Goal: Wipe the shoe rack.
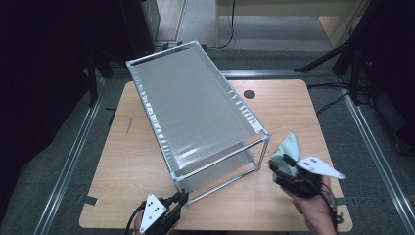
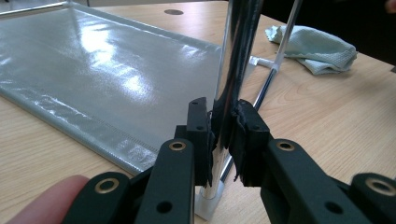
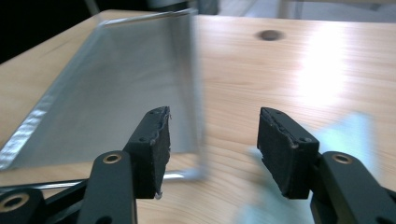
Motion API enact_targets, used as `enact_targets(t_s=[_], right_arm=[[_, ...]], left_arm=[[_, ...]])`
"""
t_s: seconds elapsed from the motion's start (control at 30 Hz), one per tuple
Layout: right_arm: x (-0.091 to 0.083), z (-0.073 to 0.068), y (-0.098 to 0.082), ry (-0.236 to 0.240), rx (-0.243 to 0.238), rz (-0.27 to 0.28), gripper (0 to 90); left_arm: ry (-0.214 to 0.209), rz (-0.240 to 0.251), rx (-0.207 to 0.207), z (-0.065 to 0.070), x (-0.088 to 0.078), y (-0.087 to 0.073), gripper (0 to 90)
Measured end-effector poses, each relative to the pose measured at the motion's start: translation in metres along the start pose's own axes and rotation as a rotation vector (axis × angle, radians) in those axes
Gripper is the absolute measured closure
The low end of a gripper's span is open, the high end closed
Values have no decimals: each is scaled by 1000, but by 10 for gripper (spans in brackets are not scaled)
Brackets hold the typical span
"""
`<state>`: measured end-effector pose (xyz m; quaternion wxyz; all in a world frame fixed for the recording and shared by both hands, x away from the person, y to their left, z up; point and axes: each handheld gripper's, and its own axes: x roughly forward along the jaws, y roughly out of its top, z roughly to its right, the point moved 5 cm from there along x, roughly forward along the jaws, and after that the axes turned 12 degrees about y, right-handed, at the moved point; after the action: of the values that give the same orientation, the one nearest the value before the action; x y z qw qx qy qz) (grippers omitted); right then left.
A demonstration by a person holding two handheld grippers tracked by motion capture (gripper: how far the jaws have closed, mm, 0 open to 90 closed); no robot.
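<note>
Left gripper is nearest, jaws pinched tight on the front corner post of the metal-framed rack, low down by the post's foot. That rack sits in the middle of the wooden table, grey fabric shelves top and bottom. Right gripper hovers just off the rack's right end, jaws spread with nothing between them. Crumpled pale-green cloth lies beside that same end.

High view overhead; claw views close, sharing rack.
</note>
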<state>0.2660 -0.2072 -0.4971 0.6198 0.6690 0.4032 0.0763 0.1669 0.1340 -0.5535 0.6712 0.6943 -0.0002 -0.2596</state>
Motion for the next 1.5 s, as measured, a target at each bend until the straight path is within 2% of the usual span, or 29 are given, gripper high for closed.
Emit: enact_targets(t_s=[0.03,0.07,0.1,0.13,0.2,0.27,0.3,0.33,0.37,0.4,0.43,0.5,0.6,0.67,0.83,0.87,1.03,1.2,1.4,1.5], right_arm=[[0,0,0,0,0,0,457],[-10,11,0,-21,32,21,464],[-19,26,-1,-53,81,44,472],[-27,46,-9,-116,128,49,475],[-28,60,-21,-157,136,17,470],[-22,65,-33,-160,134,-28,448],[-17,66,-38,-159,131,-50,422],[-11,67,-42,-185,128,-73,413],[-11,67,-42,-185,128,-73,413],[-6,68,-44,-215,129,-88,410],[4,70,-46,-225,140,-100,374],[12,72,-47,-236,147,-121,393],[22,76,-55,-251,177,-182,421],[24,76,-60,-252,174,-209,429],[24,73,-63,-258,157,-221,422],[25,71,-65,-267,133,-224,408],[26,66,-66,-294,117,-243,395],[26,66,-67,-293,106,-241,390],[27,66,-66,-290,104,-254,399],[27,65,-65,-301,118,-255,436]], left_arm=[[0,0,0,0,0,0,792],[0,-1,2,0,0,0,792],[-1,-2,2,0,0,0,791],[-6,-4,2,1,0,1,792],[-22,-2,6,2,1,2,792],[-35,-2,16,4,1,2,792],[-35,-2,16,4,1,2,794],[-60,-1,29,6,1,2,795],[-60,-1,29,6,1,2,797],[-66,-2,34,7,1,2,797],[-83,-6,36,8,0,3,799],[-87,-6,43,8,-1,3,797],[-102,10,25,6,-4,5,740],[-111,14,9,4,-4,6,699],[-123,1,6,5,-1,5,659],[-121,-6,12,7,1,3,658],[-117,-15,20,10,1,2,659],[-118,-7,8,8,0,4,695],[-116,-5,17,9,-1,5,720],[-118,-6,10,8,-1,5,761]])
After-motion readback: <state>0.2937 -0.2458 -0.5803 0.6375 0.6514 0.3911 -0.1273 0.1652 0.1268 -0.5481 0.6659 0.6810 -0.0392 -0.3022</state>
